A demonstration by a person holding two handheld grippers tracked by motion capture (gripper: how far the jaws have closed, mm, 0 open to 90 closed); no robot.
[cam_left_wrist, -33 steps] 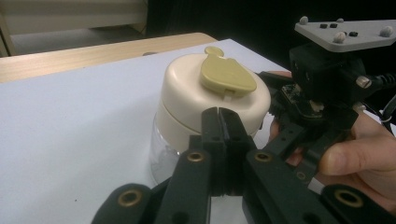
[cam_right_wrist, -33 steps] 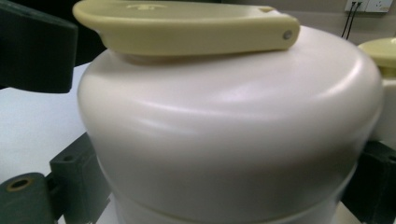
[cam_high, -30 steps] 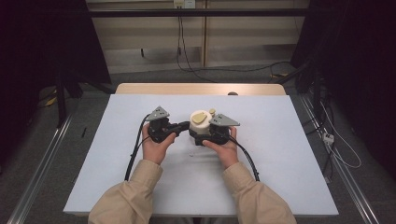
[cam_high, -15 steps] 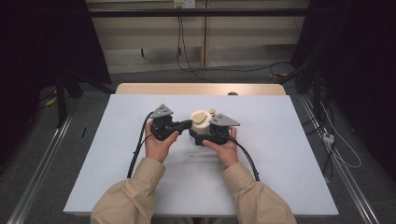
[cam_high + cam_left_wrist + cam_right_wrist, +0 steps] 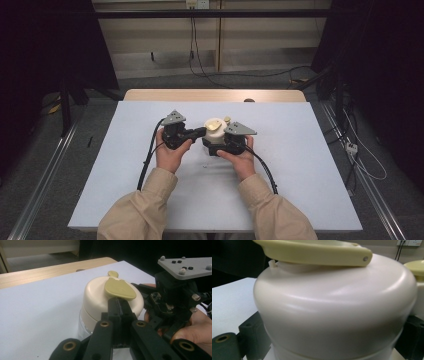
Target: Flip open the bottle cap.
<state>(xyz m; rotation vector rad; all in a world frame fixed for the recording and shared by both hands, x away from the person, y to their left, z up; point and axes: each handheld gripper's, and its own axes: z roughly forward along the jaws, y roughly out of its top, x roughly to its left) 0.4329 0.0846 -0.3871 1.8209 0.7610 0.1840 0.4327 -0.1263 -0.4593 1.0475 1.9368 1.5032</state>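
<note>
The worktop [image 5: 300, 165], covered by a pale sheet with a strip of bare wood along its far edge, carries a single item near its middle: a small clear jar [image 5: 216, 136] with a rounded cream lid [image 5: 100, 297]. The jar stands upright between the person's two hands, slightly right of the worktop's centre line in the high view.

The person's forearms in tan sleeves [image 5: 140, 210] come in from the near edge, each hand wrapped around a black gripper with a grey three-cornered plate on top and a black cable trailing back toward the near edge.

The right tongs [image 5: 216, 145] reach around the jar from the person's side. In the right gripper view the cream lid [image 5: 332, 305] sits very close to the camera, with a black jaw showing at each lower corner against the jar's sides, so these tongs are grasping the jar.

The left tongs [image 5: 200, 132] point to the right, toward the lid. In the left gripper view their two black jaws stand pressed together with no gap, clenched, and their tips [image 5: 119, 305] lie right at the edge of the olive-yellow flip tab [image 5: 120, 288] on top of the lid. Whether the tab's edge is pinched between the tips cannot be told.

A small round cap [image 5: 113, 273] of the same olive-yellow sits at the far end of the tab.
</note>
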